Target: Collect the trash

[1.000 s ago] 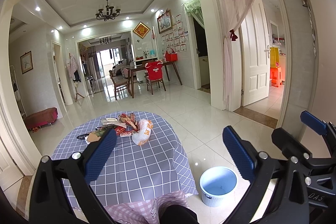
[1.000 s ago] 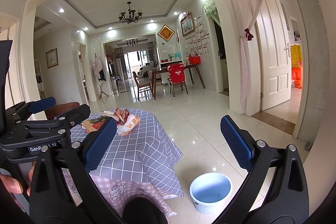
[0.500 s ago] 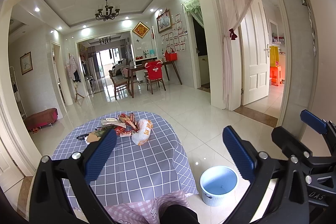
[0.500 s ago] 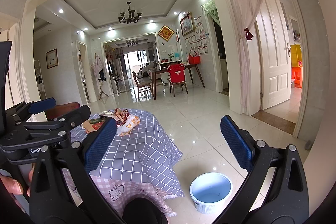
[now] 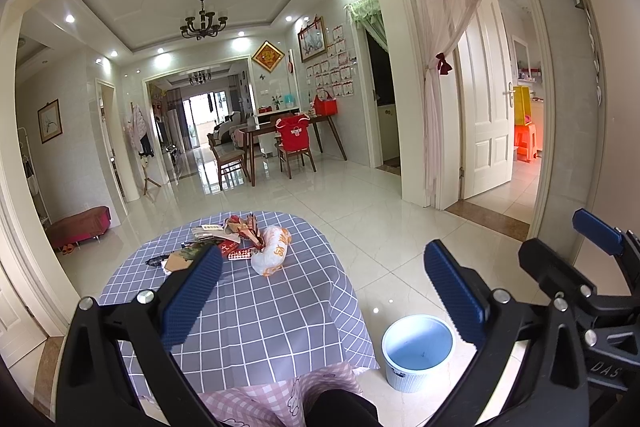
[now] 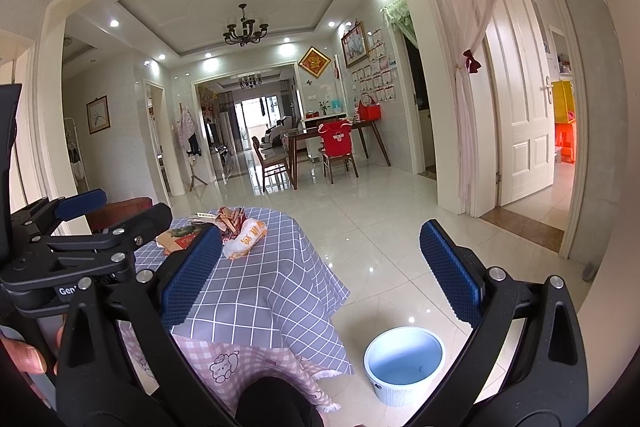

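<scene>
A pile of trash lies at the far side of a round table with a grey checked cloth (image 5: 256, 311): a white and orange plastic bag (image 5: 272, 250), red wrappers (image 5: 240, 227) and paper scraps (image 5: 206, 230). It also shows in the right wrist view (image 6: 244, 239). A light blue bin (image 5: 418, 349) stands empty on the floor right of the table, also in the right wrist view (image 6: 404, 361). My left gripper (image 5: 324, 291) is open and empty, held above the table's near edge. My right gripper (image 6: 320, 275) is open and empty, to the right of the left one.
The white tiled floor (image 5: 400, 239) spreads right of and beyond the table. A dining table with chairs (image 5: 280, 143) stands far back. A white door (image 5: 486, 115) stands open at right behind a pink curtain. A red bench (image 5: 80, 227) sits at far left.
</scene>
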Available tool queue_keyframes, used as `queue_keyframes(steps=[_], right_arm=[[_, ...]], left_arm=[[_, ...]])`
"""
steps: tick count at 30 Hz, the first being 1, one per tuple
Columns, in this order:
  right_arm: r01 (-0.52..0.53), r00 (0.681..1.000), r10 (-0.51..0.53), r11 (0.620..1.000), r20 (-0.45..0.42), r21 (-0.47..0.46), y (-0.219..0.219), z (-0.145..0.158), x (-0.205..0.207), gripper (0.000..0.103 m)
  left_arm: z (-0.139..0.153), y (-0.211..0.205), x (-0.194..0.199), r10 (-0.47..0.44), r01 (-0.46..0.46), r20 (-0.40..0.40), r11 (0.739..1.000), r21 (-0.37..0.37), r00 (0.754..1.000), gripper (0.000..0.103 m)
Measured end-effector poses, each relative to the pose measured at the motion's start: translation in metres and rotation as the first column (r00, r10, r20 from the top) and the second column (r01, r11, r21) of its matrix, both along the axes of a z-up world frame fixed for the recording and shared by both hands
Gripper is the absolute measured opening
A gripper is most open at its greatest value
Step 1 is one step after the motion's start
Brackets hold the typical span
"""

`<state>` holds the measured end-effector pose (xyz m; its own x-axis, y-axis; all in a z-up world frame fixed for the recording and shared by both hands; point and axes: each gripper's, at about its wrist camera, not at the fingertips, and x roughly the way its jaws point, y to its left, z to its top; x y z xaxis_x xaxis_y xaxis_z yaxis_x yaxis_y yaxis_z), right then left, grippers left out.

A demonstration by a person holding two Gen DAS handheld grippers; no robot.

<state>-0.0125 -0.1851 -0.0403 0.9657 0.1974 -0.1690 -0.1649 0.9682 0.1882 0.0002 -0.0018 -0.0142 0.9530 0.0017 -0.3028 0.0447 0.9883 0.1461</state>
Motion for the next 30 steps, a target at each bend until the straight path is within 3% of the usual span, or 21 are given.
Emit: queue_keyframes(steps=[4, 13, 24, 30], right_arm=[[0.027, 1.0, -0.028, 1.0, -0.004, -0.015, 0.003, -0.004, 0.003, 0.097], [0.079, 0.997, -0.079, 0.997, -0.017, -0.013, 0.017, -0.009, 0.027, 0.097], [-0.052, 0.985, 0.046, 0.998, -0.169, -0.029, 0.069, -0.041, 0.119, 0.097], [-0.148, 0.949, 0.133, 0.988, -0.288, -0.033, 0.119, -0.064, 0.186, 0.097]], left_arm=[[-0.003, 0.002, 0.003, 0.005, -0.005, 0.0, 1.0, 0.006, 1.0, 0.099], [-0.021, 0.03, 0.052, 0.018, -0.019, -0.054, 1.0, -0.022, 0.998, 0.099], [-0.051, 0.113, 0.12, 0.128, -0.143, -0.2, 0.988, -0.064, 0.971, 0.099], [-0.068, 0.183, 0.157, 0.173, -0.214, -0.282, 0.969, -0.121, 0.944, 0.099]])
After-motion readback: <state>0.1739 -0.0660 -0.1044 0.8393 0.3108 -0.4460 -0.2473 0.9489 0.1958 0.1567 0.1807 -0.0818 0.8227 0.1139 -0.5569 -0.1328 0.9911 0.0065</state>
